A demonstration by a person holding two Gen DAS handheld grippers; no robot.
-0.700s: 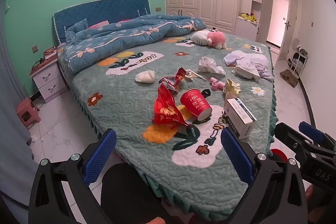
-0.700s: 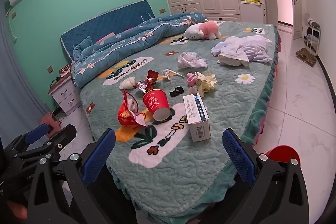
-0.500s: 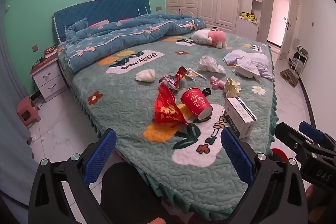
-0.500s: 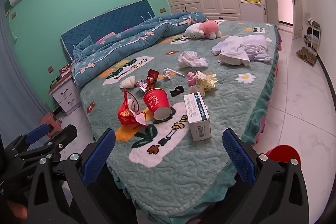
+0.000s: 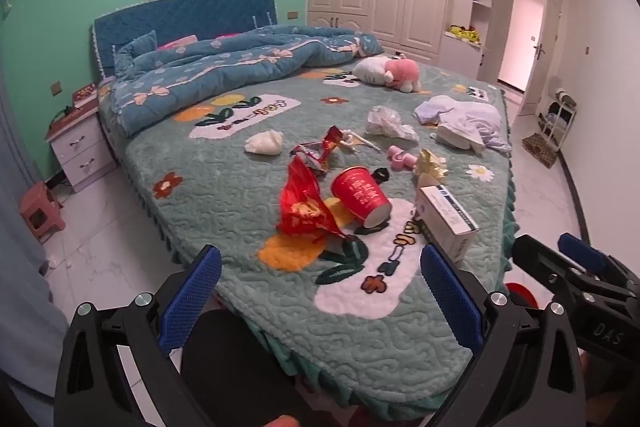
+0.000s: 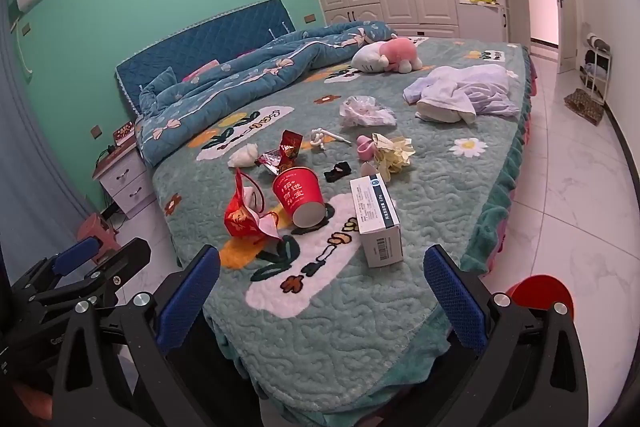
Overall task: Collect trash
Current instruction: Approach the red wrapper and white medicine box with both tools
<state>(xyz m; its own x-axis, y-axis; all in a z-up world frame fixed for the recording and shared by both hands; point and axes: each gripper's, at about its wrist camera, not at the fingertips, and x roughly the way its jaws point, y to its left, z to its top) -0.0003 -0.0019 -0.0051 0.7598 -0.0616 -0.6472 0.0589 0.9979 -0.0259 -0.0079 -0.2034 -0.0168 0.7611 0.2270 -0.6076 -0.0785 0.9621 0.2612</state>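
Both hand-held tools hover at the bed's near corner, the left gripper [image 5: 320, 291] and right gripper [image 6: 322, 291] spread wide and empty. On the green bedspread [image 6: 340, 327] ahead, litter lies left to right: a white wad [image 6: 243, 155], a crumpled red bag [image 6: 246, 217], a snack wrapper [image 6: 282, 155], a tipped red paper cup [image 6: 300, 197], a white carton [image 6: 376, 221] and yellow crumpled paper [image 6: 390, 153]. Farther right rest a clear plastic bag [image 6: 366, 111], a plush toy [image 6: 386, 55] and pale clothing [image 6: 460, 95]. A red bin [image 6: 538, 293] sits on the floor, near right.

Showing black-framed left gripper [image 5: 320, 291] and right gripper [image 6: 322, 293]: blue textured pads [image 5: 188, 299], silver screws [image 5: 498, 298], white "DAS" lettering.
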